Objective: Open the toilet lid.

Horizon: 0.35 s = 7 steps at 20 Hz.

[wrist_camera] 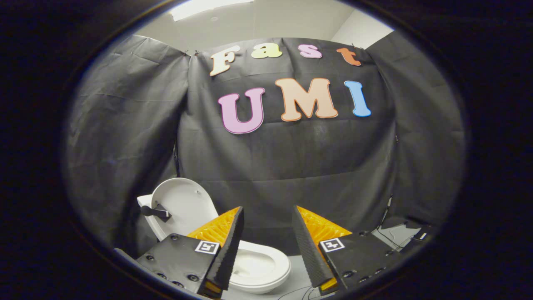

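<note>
A pale grey floor [297,275] runs along the bottom of the frame, and black cloth [291,166] hangs as the booth's wall across the whole middle, with a light ceiling [258,21] at the top. At the lower left stands a white toilet [266,268]. Its toilet lid [183,206] is raised, standing nearly upright behind the bowl, with a small black handle [155,212] fixed to its inner face. The seat ring and open bowl lie just ahead of the fingers, partly behind the left one.

The hand-held gripper [266,246] sits at the bottom centre with its two orange-backed black fingers [227,246] spread wide apart, touching nothing; open air and the cloth show between them.

Thin cables [389,235] trail over the floor at the lower right, near a dark device [418,237] by the wall's foot. Bare floor lies between the toilet and those cables.
</note>
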Motion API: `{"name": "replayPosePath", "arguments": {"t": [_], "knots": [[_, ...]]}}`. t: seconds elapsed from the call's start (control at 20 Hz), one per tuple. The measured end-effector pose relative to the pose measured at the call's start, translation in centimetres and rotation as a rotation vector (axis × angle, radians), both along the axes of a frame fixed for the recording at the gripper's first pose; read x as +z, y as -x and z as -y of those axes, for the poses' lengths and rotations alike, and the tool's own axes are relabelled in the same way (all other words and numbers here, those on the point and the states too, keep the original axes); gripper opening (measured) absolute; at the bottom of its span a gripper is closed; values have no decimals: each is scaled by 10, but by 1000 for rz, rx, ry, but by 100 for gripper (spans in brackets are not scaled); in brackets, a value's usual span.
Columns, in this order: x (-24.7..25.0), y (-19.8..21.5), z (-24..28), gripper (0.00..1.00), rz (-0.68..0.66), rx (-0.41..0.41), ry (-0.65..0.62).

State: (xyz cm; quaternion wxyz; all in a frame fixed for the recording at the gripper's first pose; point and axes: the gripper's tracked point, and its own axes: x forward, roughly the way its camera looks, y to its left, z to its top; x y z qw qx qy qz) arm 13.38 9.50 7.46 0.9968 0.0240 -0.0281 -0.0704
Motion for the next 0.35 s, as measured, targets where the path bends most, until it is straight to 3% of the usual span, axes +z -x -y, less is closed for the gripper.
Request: {"name": "replayPosePath", "arguments": {"t": [0.2, 0.35], "knots": [[-2, 12, -10, 73, 19, 123, 17], [-20, 18, 3, 73, -27, 149, 59]]}}
